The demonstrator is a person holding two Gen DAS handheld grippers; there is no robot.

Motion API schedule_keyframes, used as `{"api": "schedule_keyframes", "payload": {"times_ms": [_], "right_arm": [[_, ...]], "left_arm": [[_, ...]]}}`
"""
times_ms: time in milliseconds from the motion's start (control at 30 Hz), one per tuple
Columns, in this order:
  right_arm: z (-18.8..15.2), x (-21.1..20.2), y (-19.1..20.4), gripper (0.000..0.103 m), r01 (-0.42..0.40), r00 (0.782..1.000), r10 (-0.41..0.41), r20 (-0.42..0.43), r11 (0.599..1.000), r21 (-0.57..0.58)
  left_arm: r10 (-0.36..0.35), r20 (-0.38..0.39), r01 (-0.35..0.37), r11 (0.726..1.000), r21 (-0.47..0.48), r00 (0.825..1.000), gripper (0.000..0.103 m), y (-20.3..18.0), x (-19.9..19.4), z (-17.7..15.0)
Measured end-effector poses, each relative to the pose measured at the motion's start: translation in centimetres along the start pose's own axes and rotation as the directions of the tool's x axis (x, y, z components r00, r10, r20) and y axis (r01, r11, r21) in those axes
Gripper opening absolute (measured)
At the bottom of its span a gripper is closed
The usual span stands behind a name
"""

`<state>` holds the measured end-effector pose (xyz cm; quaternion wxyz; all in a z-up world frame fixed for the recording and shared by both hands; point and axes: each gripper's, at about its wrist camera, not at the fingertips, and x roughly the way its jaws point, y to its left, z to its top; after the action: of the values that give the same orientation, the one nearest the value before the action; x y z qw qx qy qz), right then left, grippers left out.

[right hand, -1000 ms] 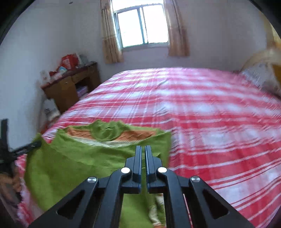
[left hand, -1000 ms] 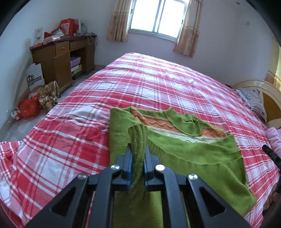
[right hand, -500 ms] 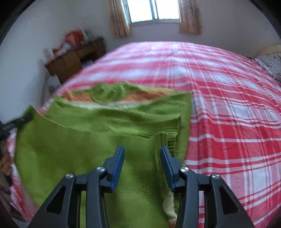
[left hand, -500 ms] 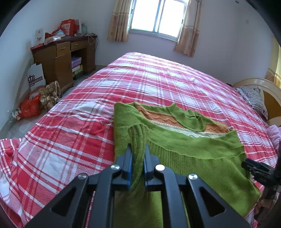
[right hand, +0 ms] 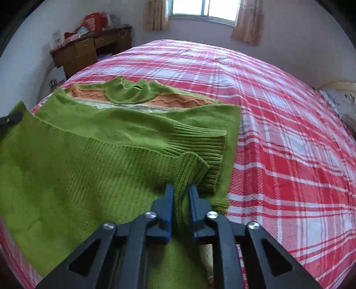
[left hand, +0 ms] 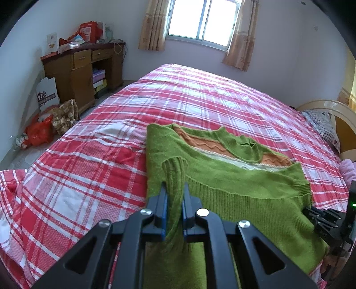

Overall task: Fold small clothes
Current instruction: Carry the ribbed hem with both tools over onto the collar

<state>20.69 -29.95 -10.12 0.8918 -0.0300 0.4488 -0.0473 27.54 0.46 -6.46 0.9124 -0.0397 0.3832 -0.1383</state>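
Note:
A green knit sweater (left hand: pixel 233 182) with an orange band below the collar lies on the red plaid bed (left hand: pixel 106 160), its sleeves folded across the body. My left gripper (left hand: pixel 174 195) is shut on the ribbed hem at the sweater's left corner. My right gripper (right hand: pixel 181 195) is shut on the ribbed hem (right hand: pixel 184 169) at the sweater's right corner, next to a folded sleeve cuff (right hand: pixel 207 142). The right gripper also shows at the right edge of the left wrist view (left hand: pixel 327 220). The sweater (right hand: pixel 77 160) fills the left half of the right wrist view.
A wooden desk (left hand: pixel 82 71) with clutter stands at the far left by the wall, with bags (left hand: pixel 40 133) on the floor beside it. A headboard and pillow (left hand: pixel 327 124) are at the right. A window (left hand: pixel 207 20) is at the back.
My right gripper was shut and empty, opened over the sweater's right corner, and has now closed on the hem. My left gripper kept its hold and barely moved.

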Motion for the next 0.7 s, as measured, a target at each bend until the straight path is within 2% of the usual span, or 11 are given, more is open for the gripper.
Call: {"api": "schedule_keyframes", "payload": {"times_ms": [167, 300, 367, 533, 700], "right_arm": [[0.4, -4.5, -0.3, 0.010, 0.011, 0.991, -0.015, 0.134, 0.999, 0.035], [2.5, -7.8, -0.7, 0.010, 0.030, 0.971, -0.040, 0.236, 0.999, 0.043], [3.9, -8.1, -0.6, 0.010, 0.052, 0.963, -0.060, 0.265, 0.998, 0.037], [8.8, -5.2, -1.6, 0.010, 0.068, 0.956, -0.083, 0.283, 0.996, 0.061], [12.4, -0.6, -2.4, 0.010, 0.130, 0.949, -0.147, 0.280, 0.988, 0.081]], "left_arm": [[-0.016, 0.029, 0.016, 1.000, -0.012, 0.999, 0.010, 0.2, -1.2, 0.4], [-0.011, 0.060, 0.012, 1.000, -0.018, 0.998, 0.010, 0.0, -1.6, 2.2], [-0.004, 0.073, 0.006, 1.000, -0.025, 0.997, 0.010, -0.1, -1.3, 3.3], [-0.012, 0.074, 0.018, 0.997, -0.082, 0.997, 0.010, 0.1, 1.3, 7.3], [0.051, 0.097, -0.042, 0.995, -0.085, 0.994, 0.010, -0.9, 5.3, 10.4]]}}
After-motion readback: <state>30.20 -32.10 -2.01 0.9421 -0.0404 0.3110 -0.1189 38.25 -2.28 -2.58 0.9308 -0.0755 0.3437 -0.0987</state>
